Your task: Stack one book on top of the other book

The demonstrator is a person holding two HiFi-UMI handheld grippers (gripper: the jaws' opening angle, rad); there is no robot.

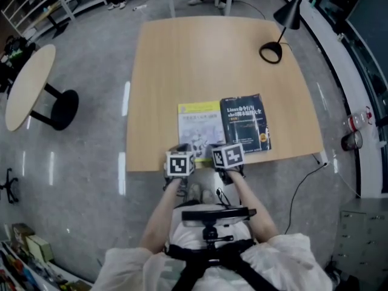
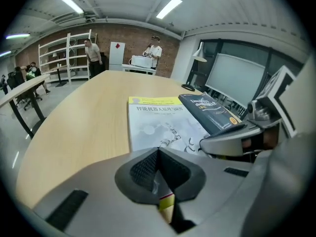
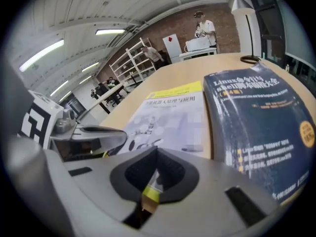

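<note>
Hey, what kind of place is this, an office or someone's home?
Most likely an open office or lab workspace, not a home: a large wooden table with a black desk lamp, white open shelving along a brick wall, and a second, round table nearby.

We look down on a pale wooden square table (image 1: 182, 59) where a white-and-yellow paperback book (image 1: 199, 121) and a dark blue paperback book (image 1: 245, 120) lie flat, side by side, near its front edge. Our left gripper (image 1: 180, 160) and right gripper (image 1: 228, 154) sit close together at the books' near edges. A black desk lamp (image 1: 282, 31) stands at the far right corner.
</note>
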